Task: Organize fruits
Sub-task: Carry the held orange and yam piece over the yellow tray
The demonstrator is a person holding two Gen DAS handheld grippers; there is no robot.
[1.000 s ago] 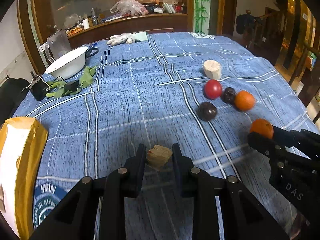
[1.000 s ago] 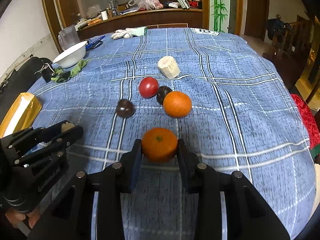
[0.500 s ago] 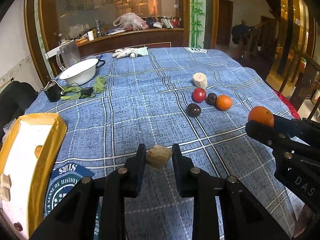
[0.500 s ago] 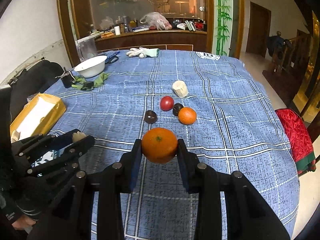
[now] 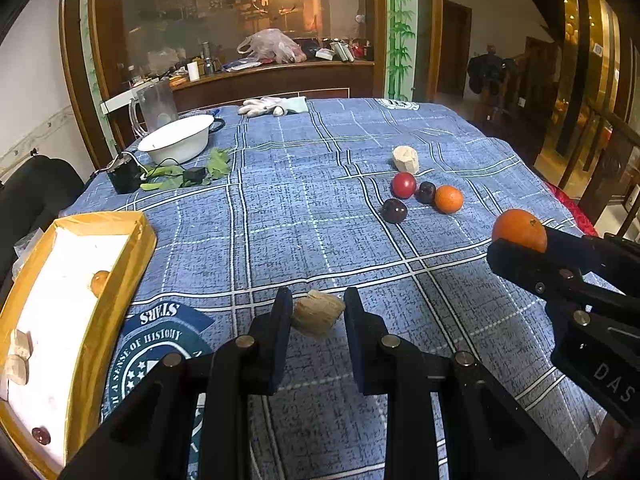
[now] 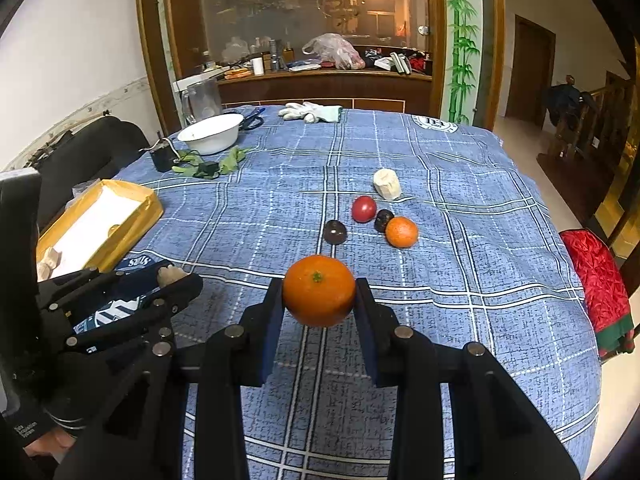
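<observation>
Left gripper (image 5: 316, 314) clamps a tan chunk (image 5: 318, 312); right gripper (image 6: 319, 294) clamps an orange (image 6: 319, 290), both lifted above the cloth. Yellow tray (image 5: 140, 236) sits at frame left in both views, nearer the left gripper, long axis running away from camera.

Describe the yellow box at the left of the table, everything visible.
The yellow box is a shallow open tray, with mustard-yellow walls that look like cardboard and a white floor. It lies flat at the table's left edge on the blue checked cloth. Inside lie a small orange fruit, two pale tan chunks and a small red fruit, apart from one another. Neither gripper touches it; its near end runs out of frame.
</observation>
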